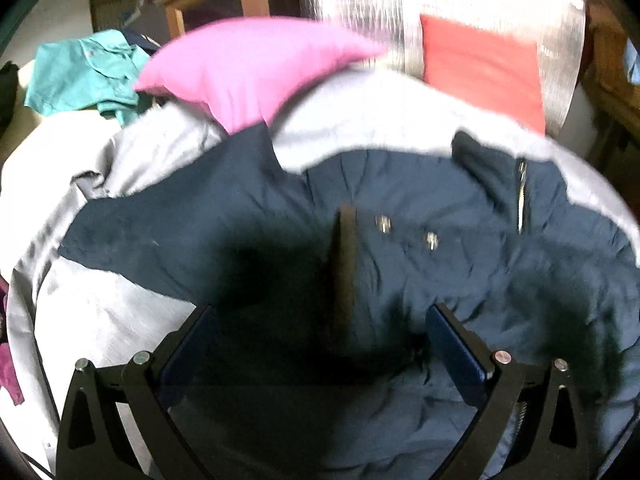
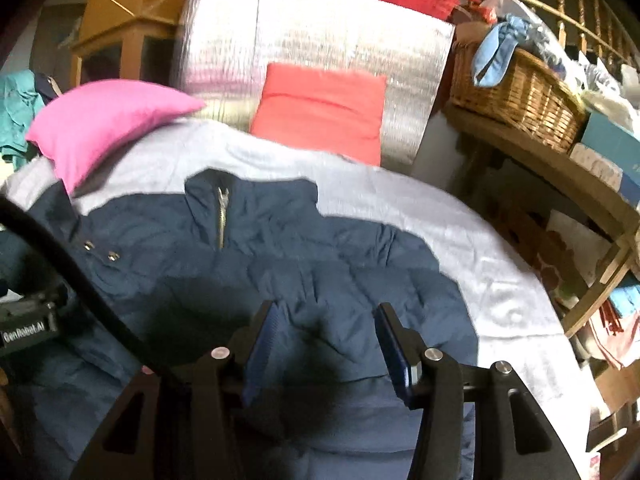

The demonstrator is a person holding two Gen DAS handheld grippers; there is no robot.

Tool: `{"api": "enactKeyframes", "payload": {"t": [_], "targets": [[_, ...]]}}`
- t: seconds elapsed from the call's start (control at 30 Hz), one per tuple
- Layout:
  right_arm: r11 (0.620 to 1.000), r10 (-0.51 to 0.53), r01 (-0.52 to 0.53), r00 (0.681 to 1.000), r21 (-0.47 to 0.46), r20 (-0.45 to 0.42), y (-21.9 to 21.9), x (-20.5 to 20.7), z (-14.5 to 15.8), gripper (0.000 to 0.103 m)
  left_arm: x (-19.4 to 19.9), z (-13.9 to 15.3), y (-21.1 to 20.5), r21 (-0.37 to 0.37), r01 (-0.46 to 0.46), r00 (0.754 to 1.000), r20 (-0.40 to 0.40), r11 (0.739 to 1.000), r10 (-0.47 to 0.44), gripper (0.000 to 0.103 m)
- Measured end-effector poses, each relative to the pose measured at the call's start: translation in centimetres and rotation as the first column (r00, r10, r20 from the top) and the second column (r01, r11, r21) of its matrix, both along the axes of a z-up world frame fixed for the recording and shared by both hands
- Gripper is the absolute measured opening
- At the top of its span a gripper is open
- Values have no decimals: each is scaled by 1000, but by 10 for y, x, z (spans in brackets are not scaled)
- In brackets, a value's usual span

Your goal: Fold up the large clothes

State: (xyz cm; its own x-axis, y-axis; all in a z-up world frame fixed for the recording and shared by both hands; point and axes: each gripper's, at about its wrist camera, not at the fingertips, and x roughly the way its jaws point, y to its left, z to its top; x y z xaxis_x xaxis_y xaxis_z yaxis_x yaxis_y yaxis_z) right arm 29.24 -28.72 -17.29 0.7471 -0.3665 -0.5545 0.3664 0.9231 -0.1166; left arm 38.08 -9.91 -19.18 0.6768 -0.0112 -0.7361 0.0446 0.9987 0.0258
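Wicker basket (image 2: 520, 92) w/ blue cloth (image 2: 494, 56); both claws (image 1: 320, 332) (image 2: 324, 340) agape, empty, over navy jacket (image 2: 280, 248).

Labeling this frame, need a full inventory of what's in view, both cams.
jacket: 1, navy, spread on the bed, zip collar at the far end
bedsheet: 1, pale grey, under the jacket
pillow: 1, pink, far left of bed
cushion: 1, red-orange, leaning on the silver panel
silver panel: 1, at the head of the bed
shirt: 1, teal, far left
basket: 1, wicker, shelf on the right
left claw: black with blue pads, open above the jacket
right claw: same, open above the jacket
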Motion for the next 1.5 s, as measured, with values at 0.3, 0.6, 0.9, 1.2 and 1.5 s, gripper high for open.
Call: {"api": "enactKeyframes", "payload": {"t": [0.3,0.6,0.9,1.2,1.5], "targets": [[999,11,-9,999,-44,47,16,-16,20,57,-4,8,15,-26,-34,999,17,999,35,103],[999,-7,10,998,-44,64,20,-20,23,57,-3,13,44,-45,-78,996,34,996,80,103],[998,-6,9,999,-57,48,31,-10,15,57,16,14,134,-121,-305,951,18,945,309,103],[998,-8,13,997,-63,77,37,-7,16,57,25,7,163,-111,-372,927,2,922,374,103],[999,-5,9,997,-44,72,32,-6,15,64,33,3,163,-67,-347,938,-7,935,347,103]]}}
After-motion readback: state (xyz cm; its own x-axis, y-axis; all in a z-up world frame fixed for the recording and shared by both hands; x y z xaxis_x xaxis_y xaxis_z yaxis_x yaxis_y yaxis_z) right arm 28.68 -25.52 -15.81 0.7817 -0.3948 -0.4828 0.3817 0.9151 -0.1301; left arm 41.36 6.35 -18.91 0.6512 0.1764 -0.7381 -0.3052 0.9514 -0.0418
